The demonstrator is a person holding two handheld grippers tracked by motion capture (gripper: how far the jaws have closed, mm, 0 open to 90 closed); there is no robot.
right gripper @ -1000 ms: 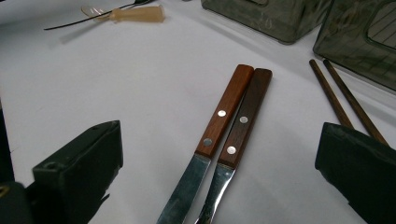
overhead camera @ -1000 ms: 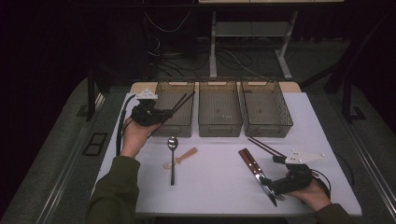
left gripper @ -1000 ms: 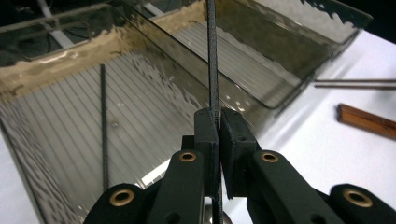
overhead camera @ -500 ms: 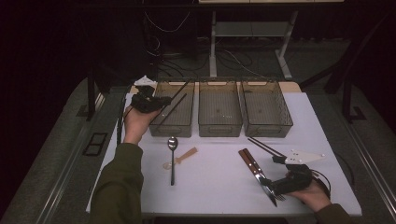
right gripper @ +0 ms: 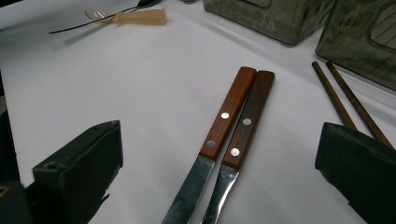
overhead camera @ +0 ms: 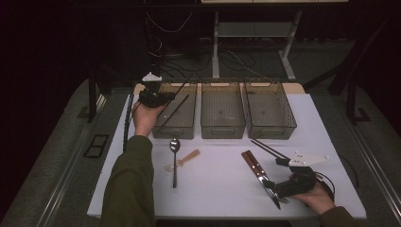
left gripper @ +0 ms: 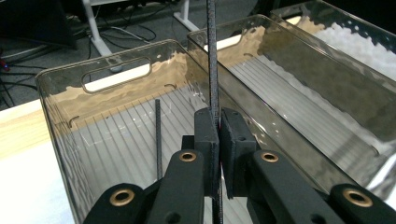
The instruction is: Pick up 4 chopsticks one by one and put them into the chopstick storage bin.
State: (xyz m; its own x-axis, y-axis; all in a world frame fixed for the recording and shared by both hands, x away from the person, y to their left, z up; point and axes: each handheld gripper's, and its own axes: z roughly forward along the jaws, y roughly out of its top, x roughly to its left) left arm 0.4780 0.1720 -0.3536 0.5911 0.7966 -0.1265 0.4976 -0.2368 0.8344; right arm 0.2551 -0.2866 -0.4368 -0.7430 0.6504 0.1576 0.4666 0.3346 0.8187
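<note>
Black chopstick (left gripper: 213, 70) pinched in the left gripper (left gripper: 218, 135), over the leftmost of three clear bins.

The jaws are clamped tight on the thin stick, which stands up between them above the left bin (overhead camera: 185, 124); a second black chopstick (left gripper: 158, 135) leans inside that bin. Well apart, near the table's front edge, the right gripper (right gripper: 219, 154) rests with jaws spread wide, holding nothing, either side of two wooden-handled knives (right gripper: 236, 116). Brown chopsticks (right gripper: 343, 100) lie just beside them; a spoon (overhead camera: 174, 158) lies farther left.
</note>
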